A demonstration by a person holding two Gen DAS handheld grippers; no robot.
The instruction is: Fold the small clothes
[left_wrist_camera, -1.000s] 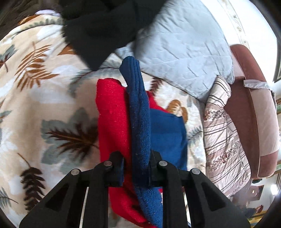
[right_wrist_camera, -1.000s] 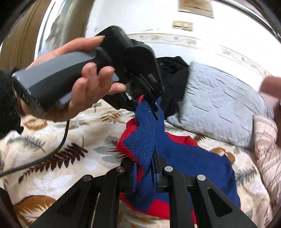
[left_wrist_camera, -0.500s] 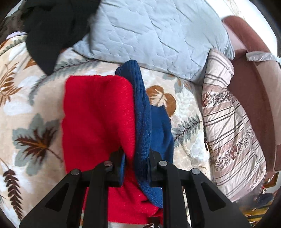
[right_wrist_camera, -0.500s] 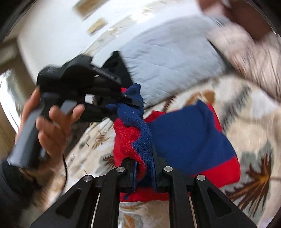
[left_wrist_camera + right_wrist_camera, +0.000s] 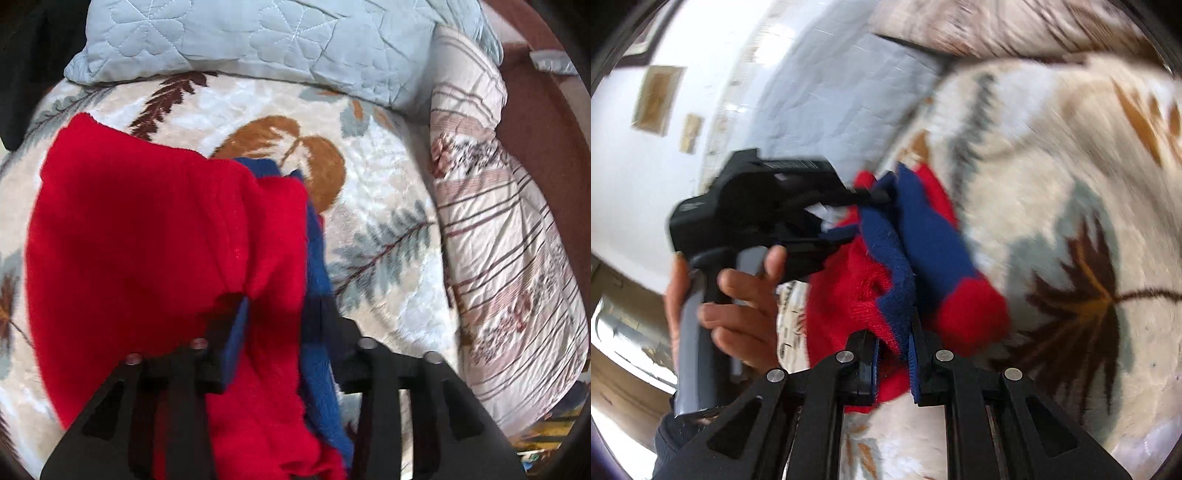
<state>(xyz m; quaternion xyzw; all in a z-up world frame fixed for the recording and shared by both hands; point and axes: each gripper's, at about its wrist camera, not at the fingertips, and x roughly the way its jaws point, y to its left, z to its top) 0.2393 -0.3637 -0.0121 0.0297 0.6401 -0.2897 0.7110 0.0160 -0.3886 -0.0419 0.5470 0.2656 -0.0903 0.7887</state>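
A small red and blue knit garment (image 5: pixel 147 236) lies folded over on a leaf-print blanket (image 5: pixel 384 206). My left gripper (image 5: pixel 280 325) has its jaws spread, with the garment's red and blue edge lying between them. In the right wrist view the garment (image 5: pixel 923 258) is bunched up, and my right gripper (image 5: pixel 892 354) is shut on its blue and red edge. The left gripper (image 5: pixel 875 195) also shows there, held by a hand at the garment's far end.
A pale blue quilted pillow (image 5: pixel 258 40) lies beyond the garment. A striped quilt (image 5: pixel 498 236) runs along the right, against a brown sofa arm (image 5: pixel 535 122). A black garment (image 5: pixel 18 74) sits at the far left. A white wall (image 5: pixel 646 177) stands behind.
Both grippers have carried the garment's edge over, so the red side now covers most of the blue. The left jaws have spread apart. The right view has swung and is blurred.
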